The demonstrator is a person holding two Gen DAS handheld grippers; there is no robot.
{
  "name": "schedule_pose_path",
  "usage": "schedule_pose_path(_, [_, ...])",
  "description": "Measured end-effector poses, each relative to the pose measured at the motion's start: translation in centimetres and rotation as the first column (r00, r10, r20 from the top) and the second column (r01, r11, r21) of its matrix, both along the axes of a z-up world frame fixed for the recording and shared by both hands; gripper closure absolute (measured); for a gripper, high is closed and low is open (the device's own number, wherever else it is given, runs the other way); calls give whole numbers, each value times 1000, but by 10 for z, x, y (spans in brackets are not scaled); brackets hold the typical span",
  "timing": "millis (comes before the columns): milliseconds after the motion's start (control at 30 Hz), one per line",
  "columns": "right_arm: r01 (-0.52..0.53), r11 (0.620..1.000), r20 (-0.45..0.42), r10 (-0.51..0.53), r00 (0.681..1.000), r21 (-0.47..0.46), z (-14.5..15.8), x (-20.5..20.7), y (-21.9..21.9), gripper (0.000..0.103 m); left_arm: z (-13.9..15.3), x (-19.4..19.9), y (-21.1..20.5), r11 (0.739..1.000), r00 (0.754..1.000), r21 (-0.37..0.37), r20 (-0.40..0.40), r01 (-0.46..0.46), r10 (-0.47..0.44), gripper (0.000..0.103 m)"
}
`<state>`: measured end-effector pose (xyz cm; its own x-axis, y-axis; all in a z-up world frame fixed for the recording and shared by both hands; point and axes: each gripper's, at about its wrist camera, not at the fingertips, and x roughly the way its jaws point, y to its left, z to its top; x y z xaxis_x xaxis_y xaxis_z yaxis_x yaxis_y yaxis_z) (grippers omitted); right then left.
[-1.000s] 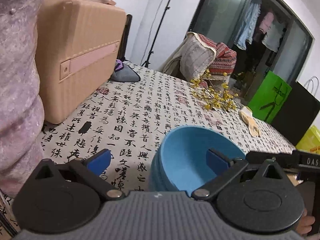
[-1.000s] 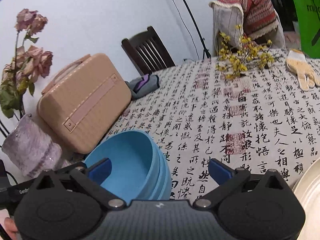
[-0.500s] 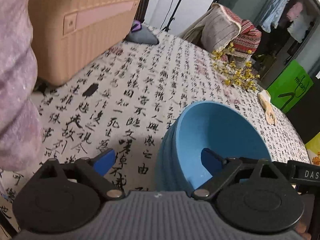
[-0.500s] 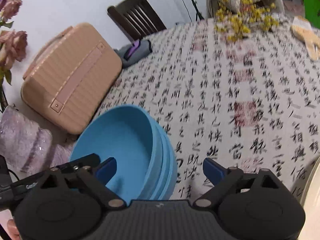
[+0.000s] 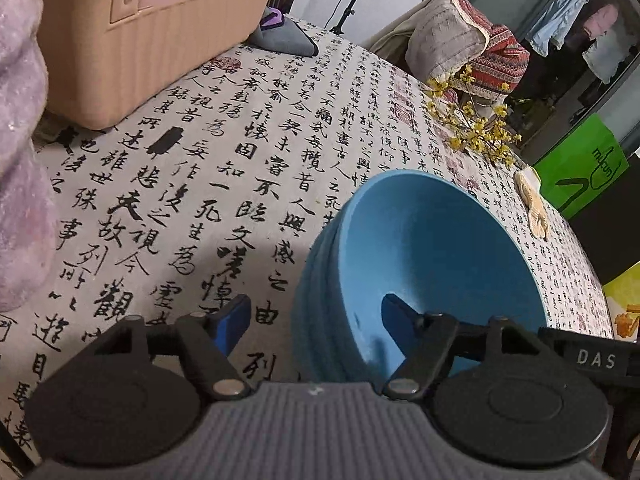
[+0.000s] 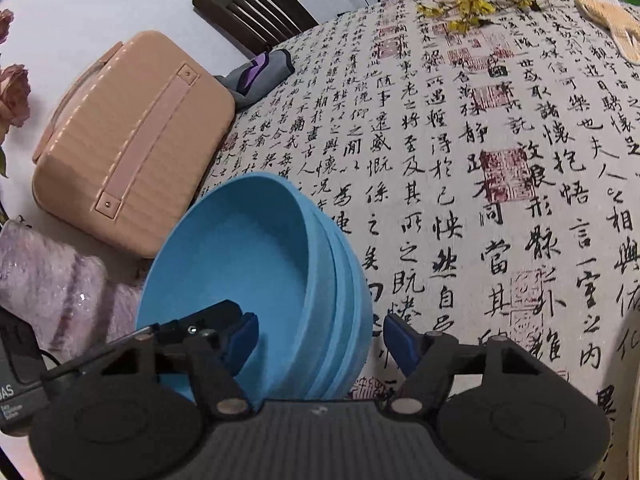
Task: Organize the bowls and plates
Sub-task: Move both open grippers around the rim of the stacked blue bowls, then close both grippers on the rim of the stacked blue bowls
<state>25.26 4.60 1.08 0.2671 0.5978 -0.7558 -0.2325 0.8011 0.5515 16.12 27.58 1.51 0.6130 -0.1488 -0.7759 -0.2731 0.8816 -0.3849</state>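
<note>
The worktop (image 5: 240,152) is covered with black calligraphy and red seals; the right tool (image 6: 318,340), seen from the left, reads "DAS". Both tools are closing: the left tool (image 5: 316,320) and the right each straddle opposite rim walls of the blue bowl stack (image 6: 280,272) (about three nested, near edge), one finger inside, one outside, pads not yet pressing. One tan case (image 6: 132,136) lies far left
</note>
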Motion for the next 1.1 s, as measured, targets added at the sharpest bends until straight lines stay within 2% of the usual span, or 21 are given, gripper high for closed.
schedule_pose_path(100, [4, 1000, -7, -4, 1000, 2, 0, 0, 1, 42, 0, 1, -2, 1000, 1000, -4, -3, 3, -3, 33])
schedule_pose_path(200, [9, 1000, -14, -9, 1000, -4, -1, 0, 1, 45, 0, 2, -5, 1000, 1000, 4, -4, 5, -5, 43])
schedule_pose_path(300, [17, 1000, -22, -17, 1000, -10, -3, 1, 1, 49, 0, 3, -7, 1000, 1000, 2, -6, 4, -4, 48])
schedule_pose_path(467, [23, 1000, -28, -23, 999, -8, -5, 4, -1, 51, 0, 5, -12, 1000, 1000, 10, -16, 25, -24, 48])
schedule_pose_path(667, [38, 999, -34, -39, 999, -17, -6, 5, -4, 59, -1, 7, -13, 1000, 1000, 17, -17, 25, -24, 48])
schedule_pose_path(800, [47, 999, -33, -48, 998, -25, -6, 3, -4, 62, -3, 9, -15, 999, 999, 24, -25, 28, -27, 55])
schedule_pose_path(1100, [85, 996, -45, -86, 995, -23, -7, 3, -5, 66, -4, 7, -9, 1000, 999, 6, -20, 26, -26, 59])
